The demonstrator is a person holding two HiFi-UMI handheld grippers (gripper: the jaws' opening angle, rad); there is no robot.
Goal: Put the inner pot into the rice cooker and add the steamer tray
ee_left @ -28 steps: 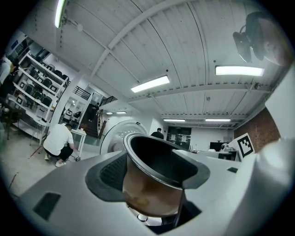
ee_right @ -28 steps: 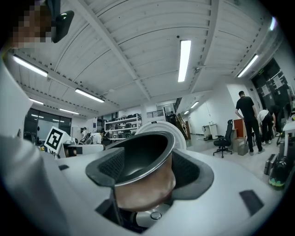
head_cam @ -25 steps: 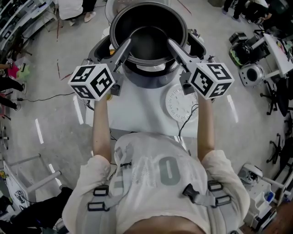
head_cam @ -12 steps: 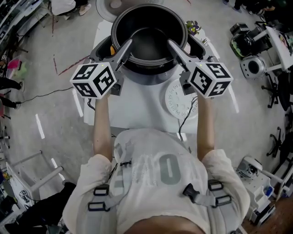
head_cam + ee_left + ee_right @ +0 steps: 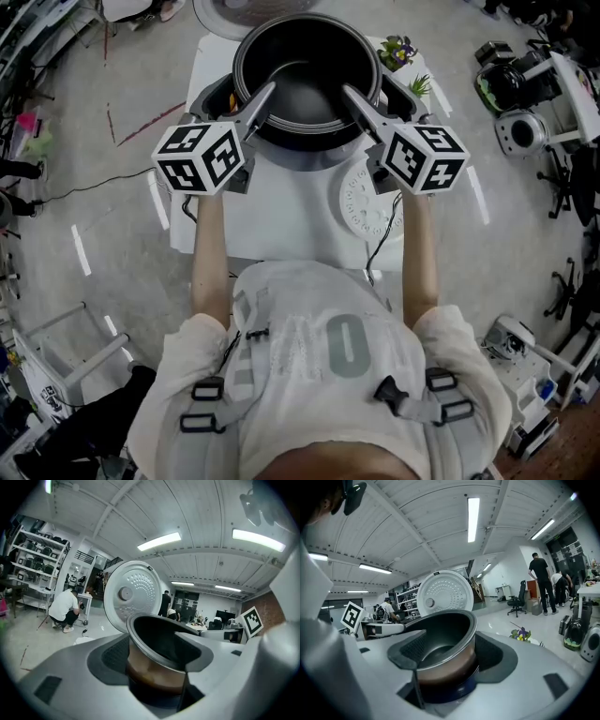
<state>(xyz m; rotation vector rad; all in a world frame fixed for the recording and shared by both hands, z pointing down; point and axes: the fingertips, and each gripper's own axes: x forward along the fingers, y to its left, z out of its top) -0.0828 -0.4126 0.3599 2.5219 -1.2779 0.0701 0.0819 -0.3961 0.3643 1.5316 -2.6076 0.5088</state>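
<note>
Head view: round inner pot (image 5: pixel 309 80), dark matte inside, glossy brown outside, held at mouth of grey rice cooker (image 5: pixel 314 159); left gripper (image 5: pixel 264 91) and right gripper (image 5: pixel 349 91) clenched on its flared rim; white perforated round steamer tray (image 5: pixel 361 206) flat on white table (image 5: pixel 272 220)

Both arms are held out straight in front of the body, the left arm (image 5: pixel 211 253) and the right arm (image 5: pixel 419 253) side by side. The left gripper (image 5: pixel 265 90) is closed on the left rim of the inner pot (image 5: pixel 309 89). The right gripper (image 5: pixel 349 90) is closed on the right rim. The long fingers (image 5: pixel 249 110) are slanted inward, toward each other.
</note>
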